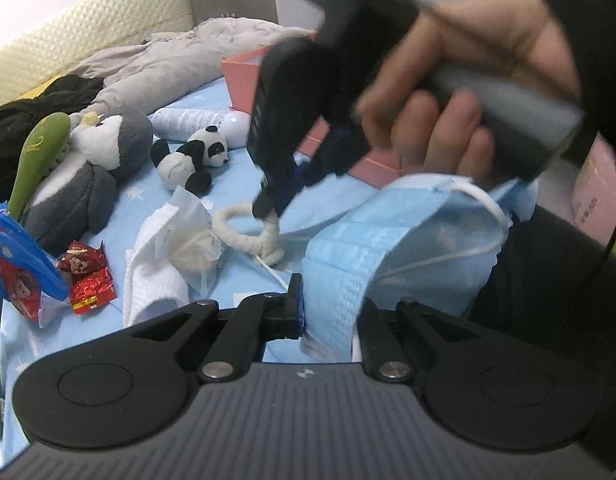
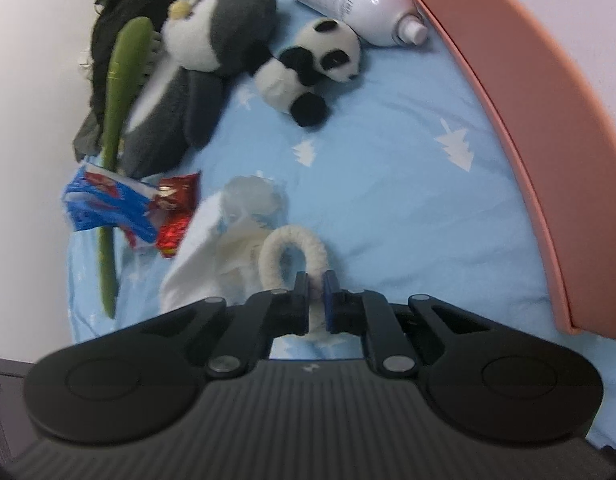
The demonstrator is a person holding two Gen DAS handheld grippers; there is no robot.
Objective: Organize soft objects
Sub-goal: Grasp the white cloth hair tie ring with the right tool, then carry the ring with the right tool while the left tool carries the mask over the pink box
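My left gripper (image 1: 308, 312) is shut on a blue face mask (image 1: 388, 240), which drapes up and to the right. My right gripper (image 2: 316, 300) is shut on a cream fabric hair ring (image 2: 291, 248) just above the blue bedsheet (image 2: 388, 200); in the left wrist view it (image 1: 267, 204) shows with the ring (image 1: 247, 236) hanging from it. A panda plush (image 2: 312, 64) and a grey penguin plush (image 2: 203, 60) lie beyond. A white cloth (image 2: 203, 264) with a clear wrapper (image 2: 251, 200) lies left of the ring.
A pink box (image 2: 528, 120) borders the right side. A white bottle (image 2: 348, 0) lies near the panda. A green brush (image 2: 115, 120), snack packets (image 2: 107, 208) and red wrappers (image 2: 175, 216) lie left. A grey duvet (image 1: 167, 56) and black clothing (image 1: 35, 112) are behind.
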